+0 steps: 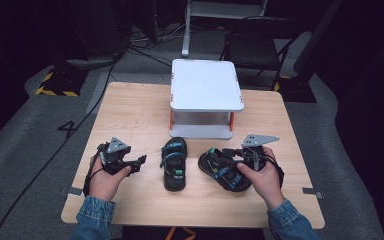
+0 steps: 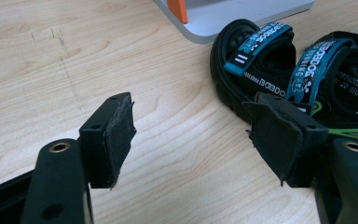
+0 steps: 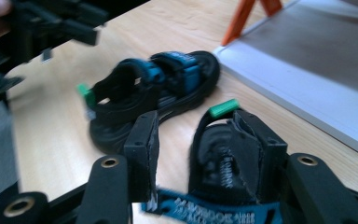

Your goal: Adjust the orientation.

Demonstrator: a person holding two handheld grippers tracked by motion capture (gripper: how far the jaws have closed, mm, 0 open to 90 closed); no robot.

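Two sandals lie on the table (image 1: 130,110) before the white stand (image 1: 206,85). The right sandal (image 1: 223,169) sits between the right gripper's (image 3: 200,140) spread jaws, unclamped; closing on a strap alone could let it swing. The left gripper (image 2: 191,135) gapes empty beside the left sandal (image 1: 174,162).

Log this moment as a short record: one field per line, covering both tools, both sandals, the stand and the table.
left tool: open, jaws wide apart over bare wood, holding nothing, left of the middle sandal
right tool: open, jaws astride the heel strap of the right sandal, not closed on it
middle sandal: flat on the table, toe towards the stand, untouched
right sandal: flat on the table, lying at an angle, at the right hand
stand: white two-level shelf with orange posts, nothing on top
table: light wood
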